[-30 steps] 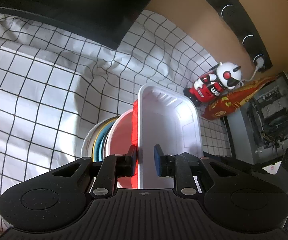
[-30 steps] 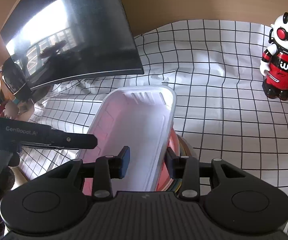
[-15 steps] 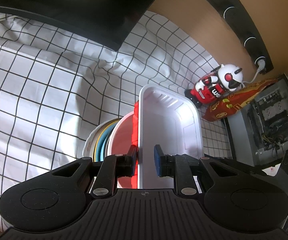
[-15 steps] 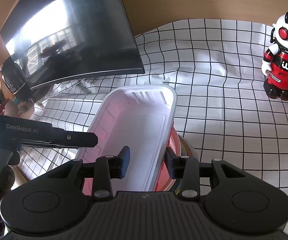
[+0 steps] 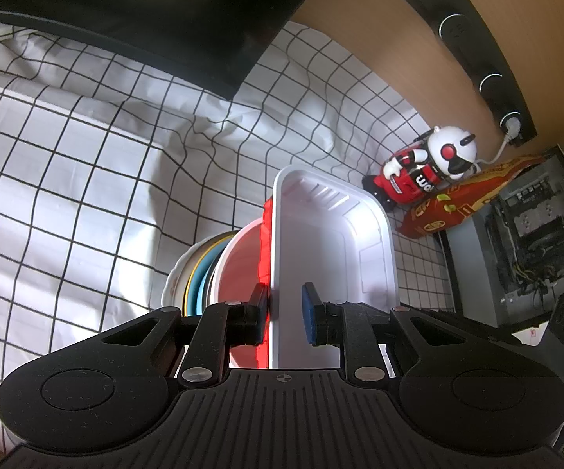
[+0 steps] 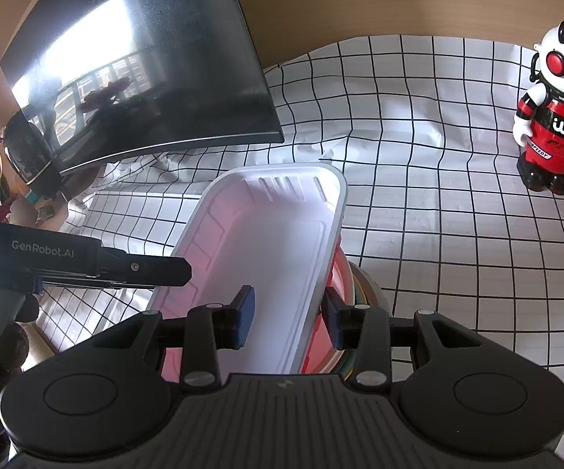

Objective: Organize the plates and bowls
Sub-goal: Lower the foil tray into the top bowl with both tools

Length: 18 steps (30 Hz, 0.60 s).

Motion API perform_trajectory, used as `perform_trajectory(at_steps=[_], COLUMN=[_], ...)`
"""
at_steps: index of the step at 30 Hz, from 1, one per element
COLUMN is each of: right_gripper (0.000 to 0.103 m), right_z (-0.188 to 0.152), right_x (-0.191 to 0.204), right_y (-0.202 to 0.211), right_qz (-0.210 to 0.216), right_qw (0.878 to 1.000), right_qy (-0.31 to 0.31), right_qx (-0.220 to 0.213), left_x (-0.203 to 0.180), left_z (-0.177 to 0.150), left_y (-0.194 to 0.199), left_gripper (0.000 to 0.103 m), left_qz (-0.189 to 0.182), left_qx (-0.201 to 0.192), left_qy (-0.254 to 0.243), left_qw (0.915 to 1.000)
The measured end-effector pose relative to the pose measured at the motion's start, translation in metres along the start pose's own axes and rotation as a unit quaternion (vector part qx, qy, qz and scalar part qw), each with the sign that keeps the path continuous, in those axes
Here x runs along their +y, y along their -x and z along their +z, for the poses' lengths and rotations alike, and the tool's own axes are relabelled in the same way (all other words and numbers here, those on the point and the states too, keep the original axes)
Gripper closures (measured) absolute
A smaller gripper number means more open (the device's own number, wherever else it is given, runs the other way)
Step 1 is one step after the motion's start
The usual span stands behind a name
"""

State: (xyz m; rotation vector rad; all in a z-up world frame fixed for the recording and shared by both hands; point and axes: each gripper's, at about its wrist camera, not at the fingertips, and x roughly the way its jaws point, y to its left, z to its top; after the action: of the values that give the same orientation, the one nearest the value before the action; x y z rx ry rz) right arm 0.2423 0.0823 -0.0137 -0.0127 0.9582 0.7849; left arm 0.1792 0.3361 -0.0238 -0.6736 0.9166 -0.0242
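White plastic, a deep rectangular tray (image 5: pixel 333 250), sits on top of a stack of dishes: under it a red bowl (image 5: pixel 243 269), and below that several plates (image 5: pixel 194 277) whose blue, yellow and cream rims show at the side. The whole stack stands on the desk, which is covered with a white cloth with a black grid (image 5: pixel 67 179).

So I judge that the main part of the work is done, because the plates and bowls are already gathered in 1 pile with the tray as the top piece. What is left seems to be to let go of the tray, or to carry the pile to its final place; the pictures do not tell which. No other loose dish is visible on the cloth.

The left tongs (image 5: pixel 285 306) are nearly pressed together and pinch the left long wall of the tray, 1 pad on the outside next to the red bowl and 1 pad inside. The right tongs (image 6: pixel 288 314) do the same on the opposite long wall, also 1 pad inside and 1 outside. Both tongs point down at a slant, and the tray reaches away from them towards the dark monitor (image 6: pixel 145 62). A toy robot (image 6: pixel 555 109) stands well apart on the right.
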Motion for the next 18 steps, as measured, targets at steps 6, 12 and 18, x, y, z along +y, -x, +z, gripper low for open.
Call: perform_trajectory(at_steps=[6, 12, 18], right_gripper=[0.065, 0.065, 0.065], right_z=[0.0, -0.001, -0.001], right_x=[0.0, -0.002, -0.002], right_y=[0.0, 0.003, 0.011], right_qz=[-0.001, -0.004, -0.019], right_qw=[1.0, 1.0, 1.0], right_qy=[-0.001, -0.004, -0.012], right_qx=[0.0, -0.002, -0.01], left_x=[0.0, 0.001, -0.001], left_z=[0.0, -0.003, -0.007], left_y=[0.0, 0.004, 0.012], left_gripper=[0.082, 0.082, 0.082], left_qz=[0.0, 0.0, -0.002], left_qx=[-0.002, -0.009, -0.018], left_qy=[0.001, 0.006, 0.005], left_qw=[1.0, 0.9999, 0.9998])
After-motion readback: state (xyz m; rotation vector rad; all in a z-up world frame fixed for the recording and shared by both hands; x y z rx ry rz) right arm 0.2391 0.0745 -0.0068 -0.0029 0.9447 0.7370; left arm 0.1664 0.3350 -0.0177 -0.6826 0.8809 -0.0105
